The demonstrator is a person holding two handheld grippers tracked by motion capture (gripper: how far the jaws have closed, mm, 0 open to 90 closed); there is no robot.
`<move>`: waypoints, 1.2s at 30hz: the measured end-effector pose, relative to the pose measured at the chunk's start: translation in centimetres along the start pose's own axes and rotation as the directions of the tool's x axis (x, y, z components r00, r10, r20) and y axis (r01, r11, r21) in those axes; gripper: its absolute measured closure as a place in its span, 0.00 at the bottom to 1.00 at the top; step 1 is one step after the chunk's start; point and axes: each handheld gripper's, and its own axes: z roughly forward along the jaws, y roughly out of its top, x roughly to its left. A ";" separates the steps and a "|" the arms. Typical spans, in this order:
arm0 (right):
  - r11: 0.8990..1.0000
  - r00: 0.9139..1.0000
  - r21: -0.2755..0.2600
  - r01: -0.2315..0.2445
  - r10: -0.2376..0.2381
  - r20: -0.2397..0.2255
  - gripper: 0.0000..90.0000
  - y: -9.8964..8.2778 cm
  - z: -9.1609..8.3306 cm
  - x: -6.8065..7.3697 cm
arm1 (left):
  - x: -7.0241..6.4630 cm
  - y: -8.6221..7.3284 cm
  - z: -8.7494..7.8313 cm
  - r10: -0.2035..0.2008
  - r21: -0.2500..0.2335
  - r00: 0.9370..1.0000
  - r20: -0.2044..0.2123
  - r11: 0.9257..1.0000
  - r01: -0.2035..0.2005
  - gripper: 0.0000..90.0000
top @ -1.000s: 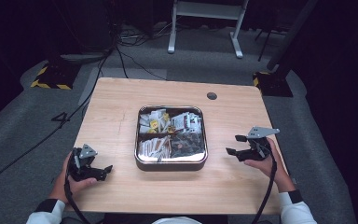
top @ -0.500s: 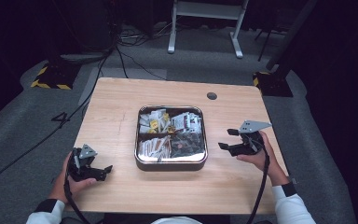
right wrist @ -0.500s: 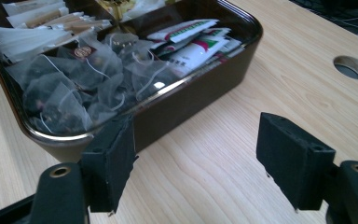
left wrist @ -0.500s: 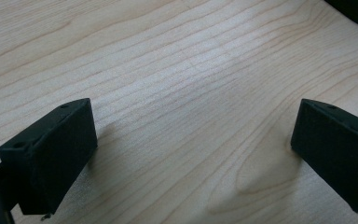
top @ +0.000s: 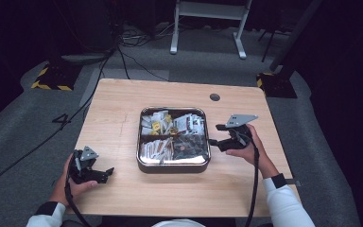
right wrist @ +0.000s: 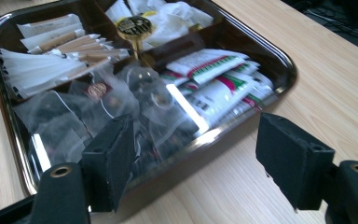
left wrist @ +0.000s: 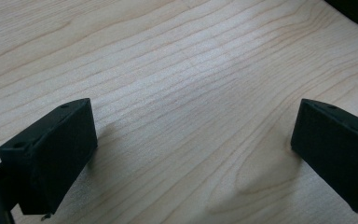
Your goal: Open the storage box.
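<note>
Two grippers work this table, and the metal tray (top: 142,158) at its middle is the landmark for both. Nearest the person, well to the tray's left and close to the table's front edge, the left gripper (top: 101,172) rests low over bare wood; in the left gripper view its jaws stand wide apart with nothing between them but grain. It sits clear of the tray, which reads as parked out of the way while the other hand works.

The right gripper (top: 213,135) is at the tray's right wall, its jaws spread and pointing in toward the compartments. In the right gripper view one jaw overlaps the tray's rim (right wrist: 261,112) and the other hangs outside over the table (right wrist: 335,79), so the gripper (right wrist: 193,156) is not yet over any one item. Closest to it inside the tray lie clear crinkled sachets (right wrist: 74,112), and just beside them, toward the right wall, white packets with red and green print (right wrist: 214,77). The approach from the side, jaws open, suggests a pick from one of these near compartments.

Beyond a divider sit paper-wrapped sticks (right wrist: 51,46), and at the tray's far side white packets around a gold-lidded pod (right wrist: 134,25).

Beyond the tray, the table carries a small round cable hole (top: 214,97).
</note>
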 end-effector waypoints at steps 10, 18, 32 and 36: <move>0.998 0.997 0.030 0.050 -0.048 -0.055 0.33 2.4 3.8 1.4 | 0.0 0.0 0.0 0.001 0.001 1.000 0.000 1.000 -0.001 0.01; 0.996 0.994 0.047 0.077 -0.074 -0.075 0.33 3.6 6.3 2.5 | 0.0 0.0 0.0 0.000 0.000 1.000 0.000 1.000 0.000 0.00; 0.996 0.993 0.065 0.063 -0.056 -0.101 0.34 5.0 10.2 3.0 | 0.0 0.0 0.0 0.002 0.001 1.000 0.002 1.000 -0.002 0.00; 0.996 0.994 0.068 0.051 -0.044 -0.098 0.35 5.4 11.2 3.2 | 0.0 0.0 0.0 0.003 0.001 1.000 0.003 1.000 -0.003 0.01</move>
